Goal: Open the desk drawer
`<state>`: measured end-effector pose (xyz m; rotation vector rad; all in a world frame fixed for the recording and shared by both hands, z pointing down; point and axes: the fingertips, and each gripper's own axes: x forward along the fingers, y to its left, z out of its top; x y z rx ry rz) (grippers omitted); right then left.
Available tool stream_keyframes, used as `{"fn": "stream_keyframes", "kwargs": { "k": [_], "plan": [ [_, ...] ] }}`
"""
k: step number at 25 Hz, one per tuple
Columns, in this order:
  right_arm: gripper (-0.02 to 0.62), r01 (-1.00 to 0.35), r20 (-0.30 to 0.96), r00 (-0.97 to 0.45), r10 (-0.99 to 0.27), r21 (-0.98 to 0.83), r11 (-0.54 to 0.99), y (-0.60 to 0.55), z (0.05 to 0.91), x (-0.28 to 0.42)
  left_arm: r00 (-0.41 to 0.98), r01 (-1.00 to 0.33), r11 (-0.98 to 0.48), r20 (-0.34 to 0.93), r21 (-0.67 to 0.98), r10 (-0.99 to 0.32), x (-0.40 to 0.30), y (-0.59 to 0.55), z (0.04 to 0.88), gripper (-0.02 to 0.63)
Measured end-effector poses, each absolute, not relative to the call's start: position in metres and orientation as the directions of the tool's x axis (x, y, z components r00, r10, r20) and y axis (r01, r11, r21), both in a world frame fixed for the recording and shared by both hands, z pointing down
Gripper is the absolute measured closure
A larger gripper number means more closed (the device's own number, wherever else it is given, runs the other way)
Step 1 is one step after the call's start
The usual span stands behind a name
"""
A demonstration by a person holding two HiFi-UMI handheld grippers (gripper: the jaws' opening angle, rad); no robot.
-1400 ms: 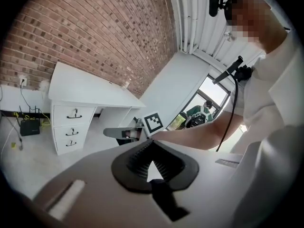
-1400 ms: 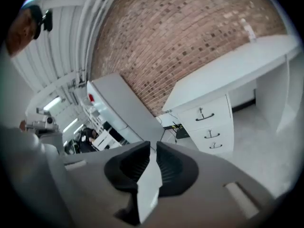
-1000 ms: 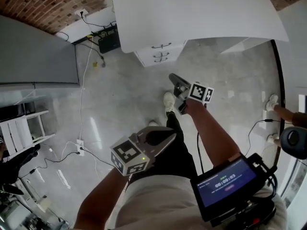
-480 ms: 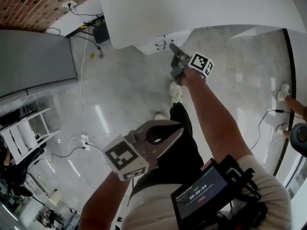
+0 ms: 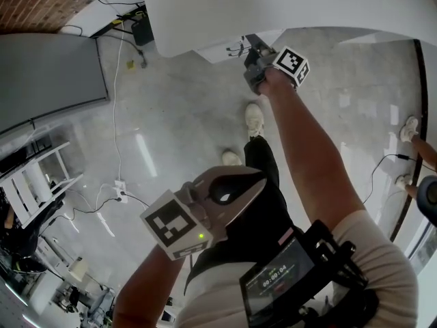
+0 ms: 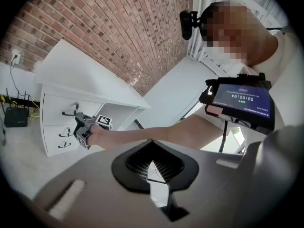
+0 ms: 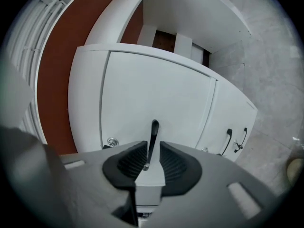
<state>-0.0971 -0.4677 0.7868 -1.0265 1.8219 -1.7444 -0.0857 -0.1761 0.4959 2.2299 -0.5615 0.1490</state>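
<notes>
The white desk fills the top of the head view, with its drawer unit just under the front edge. My right gripper is stretched out to the top drawer. In the right gripper view the dark bar handle of the top drawer runs between the pads of the right gripper, which stand close on both sides of it. My left gripper hangs low by the person's hip with its jaws shut and nothing between them. In the left gripper view the left gripper points at the drawer unit.
Two lower drawer handles show to the right, and a round lock sits left of the gripped handle. A grey panel stands at the left, with cables and a black box on the floor. A brick wall backs the desk.
My right arm has reached forward and up from mid-floor to the drawer unit, and the handle now sits between its jaws. The left gripper has stayed near the hip.
</notes>
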Motion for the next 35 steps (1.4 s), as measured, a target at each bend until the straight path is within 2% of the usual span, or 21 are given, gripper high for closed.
{"fn": "stream_keyframes", "kwargs": {
  "k": [5,6,10,19,25,35],
  "plan": [
    [0.53,-0.194,0.176,-0.637,-0.75,-0.979,-0.065,-0.473,0.789,-0.103,0.892,-0.445,-0.571,0.288,0.689,-0.347,-0.085,-0.182,0.498,0.6],
    [0.555,-0.184,0.168,-0.637,-0.753,-0.981,-0.063,-0.475,0.788,-0.103,0.892,-0.446,-0.572,0.291,0.688,-0.346,-0.084,-0.182,0.5,0.6],
    [0.566,-0.16,0.152,-0.629,-0.762,-0.985,-0.064,-0.471,0.786,-0.101,0.892,-0.446,-0.572,0.292,0.689,-0.345,-0.083,-0.178,0.502,0.6],
    [0.569,-0.152,0.183,-0.613,-0.769,-0.982,-0.112,-0.448,0.785,-0.095,0.894,-0.437,-0.575,0.266,0.691,-0.36,-0.075,-0.173,0.494,0.601],
    [0.569,-0.168,0.212,-0.612,-0.762,-0.976,-0.136,-0.415,0.76,-0.081,0.908,-0.408,-0.591,0.244,0.695,-0.34,-0.066,-0.159,0.459,0.601],
    [0.569,-0.182,0.243,-0.615,-0.75,-0.969,-0.165,-0.383,0.778,-0.075,0.909,-0.405,-0.607,0.232,0.684,-0.345,-0.069,-0.159,0.464,0.6]
  ]
}}
